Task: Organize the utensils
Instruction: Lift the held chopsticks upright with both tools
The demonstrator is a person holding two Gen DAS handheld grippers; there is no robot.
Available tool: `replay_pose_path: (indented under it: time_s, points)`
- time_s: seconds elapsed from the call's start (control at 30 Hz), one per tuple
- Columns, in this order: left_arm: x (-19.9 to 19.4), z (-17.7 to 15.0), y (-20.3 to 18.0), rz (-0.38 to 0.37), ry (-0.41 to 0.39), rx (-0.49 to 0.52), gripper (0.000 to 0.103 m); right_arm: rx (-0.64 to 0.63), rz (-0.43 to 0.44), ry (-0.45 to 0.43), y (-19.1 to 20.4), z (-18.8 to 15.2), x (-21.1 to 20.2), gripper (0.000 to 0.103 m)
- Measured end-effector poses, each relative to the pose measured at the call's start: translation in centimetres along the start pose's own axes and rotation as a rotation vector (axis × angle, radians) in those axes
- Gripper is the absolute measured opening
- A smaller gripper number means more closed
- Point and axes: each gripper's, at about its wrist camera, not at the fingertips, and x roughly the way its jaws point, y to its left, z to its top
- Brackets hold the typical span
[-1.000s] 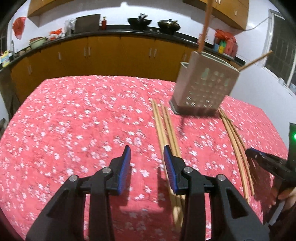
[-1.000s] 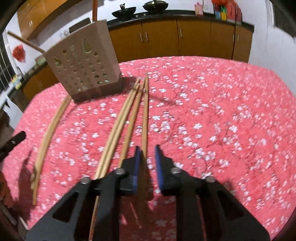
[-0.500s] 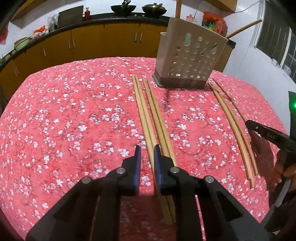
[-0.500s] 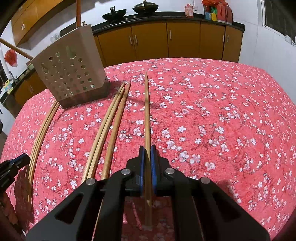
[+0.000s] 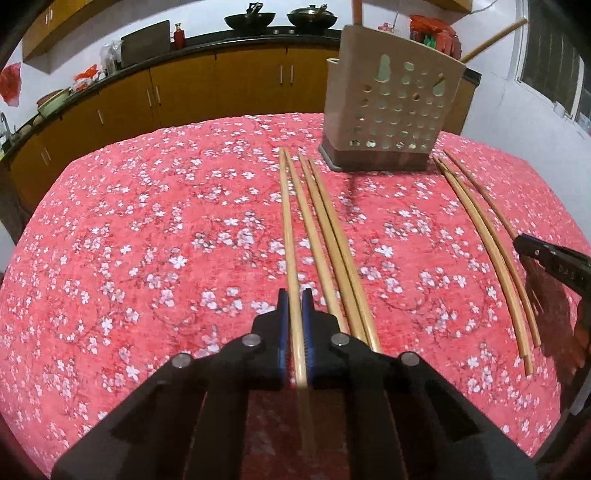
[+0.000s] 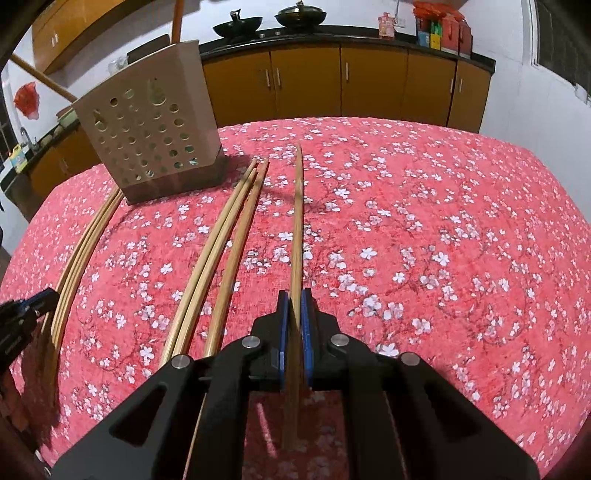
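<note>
Left gripper (image 5: 294,295), open a second ago, has now closed its blue pads on the leftmost pale bamboo chopstick (image 5: 287,221) of four lying near the middle of the red floral tablecloth (image 5: 147,240). Right gripper (image 6: 294,295) stays clamped on a separate bamboo chopstick (image 6: 298,206), tip raised slightly off the cloth. The perforated beige plastic utensil holder (image 5: 391,103) stands toward the far edge, sticks already in it. Judged: both hands are loaded, so lifting and dropping into the holder follows.

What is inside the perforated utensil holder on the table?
Two wooden sticks rise out of the utensil holder: one upright, one leaning out sideways. Through the holes only a hint of stick shows; the rest inside is hidden by its walls.
</note>
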Motion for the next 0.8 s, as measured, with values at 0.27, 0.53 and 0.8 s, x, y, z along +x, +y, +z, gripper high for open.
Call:
replay_pose_path:
  time_s: [0.27, 0.53, 0.8]
  points:
    - [1.5, 2.2, 3.5, 0.052, -0.009, -0.085, 0.008, 0.001, -0.029, -0.016, -0.7, 1.5, 1.1, 0.008]
    - [1.7, 2.6, 4.5, 0.024, -0.012, -0.121, 0.009, 0.02, -0.024, -0.015, -1.2, 2.3, 2.1, 0.008]
    - [1.6, 2.4, 4.8, 0.002, -0.015, -0.14, 0.01, 0.023, -0.023, -0.014, -1.1, 2.3, 2.1, 0.008]
